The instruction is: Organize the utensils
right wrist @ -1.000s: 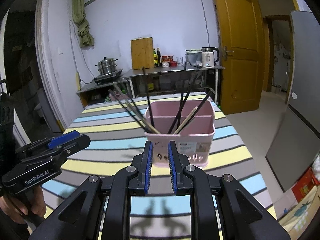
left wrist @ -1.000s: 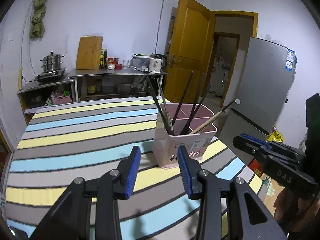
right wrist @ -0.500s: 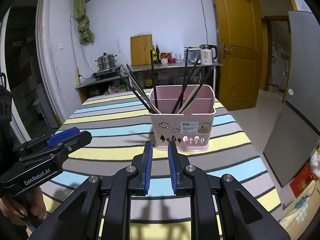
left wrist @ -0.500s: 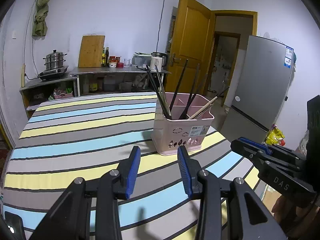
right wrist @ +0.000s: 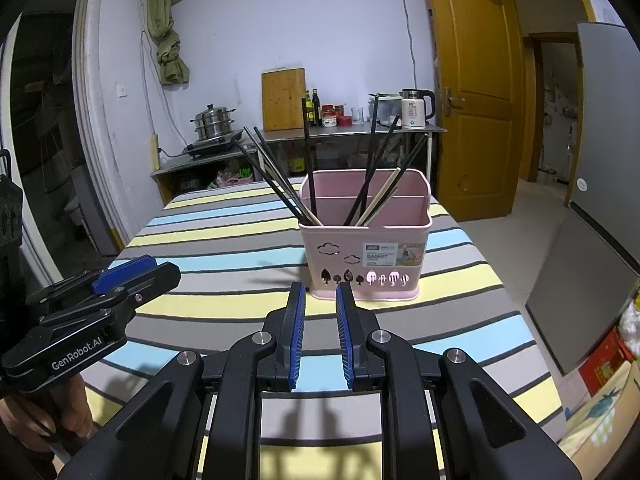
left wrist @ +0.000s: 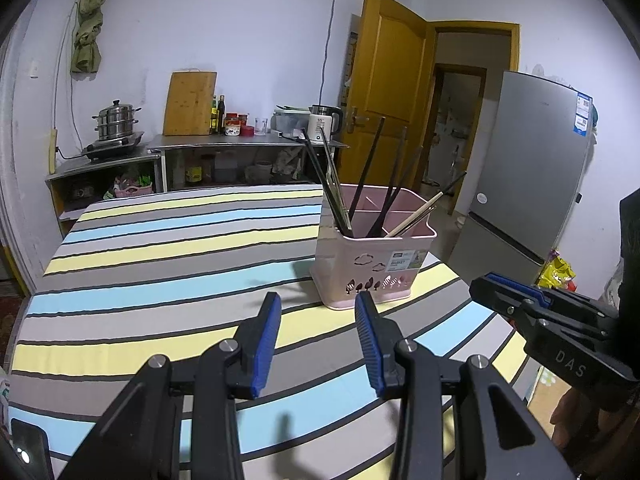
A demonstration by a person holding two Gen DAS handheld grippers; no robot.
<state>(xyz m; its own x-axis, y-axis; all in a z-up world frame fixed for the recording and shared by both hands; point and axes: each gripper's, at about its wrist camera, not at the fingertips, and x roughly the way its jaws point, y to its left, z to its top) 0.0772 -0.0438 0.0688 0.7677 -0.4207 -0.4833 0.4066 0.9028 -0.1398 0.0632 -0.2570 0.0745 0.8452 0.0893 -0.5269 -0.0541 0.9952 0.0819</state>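
A pink utensil basket (left wrist: 370,258) stands on the striped table (left wrist: 160,264) and holds several dark and pale chopsticks (left wrist: 340,200), leaning in its compartments. It also shows in the right wrist view (right wrist: 366,254), with its chopsticks (right wrist: 280,184). My left gripper (left wrist: 318,312) is open and empty, low over the table, short of the basket. My right gripper (right wrist: 320,300) is open with a narrow gap and empty, just in front of the basket. Each gripper shows at the edge of the other's view: the right one (left wrist: 516,292) and the left one (right wrist: 132,270).
A steel counter (left wrist: 240,144) with a steamer pot (left wrist: 116,124), cutting board, bottles and kettle stands beyond the table. A wooden door (left wrist: 384,92) and a grey fridge (left wrist: 528,168) are on the right. The table's right edge (right wrist: 516,300) is near the basket.
Both grippers have drawn back from the basket and dropped lower over the table. The right gripper's jaws have opened a little. The basket has not moved.
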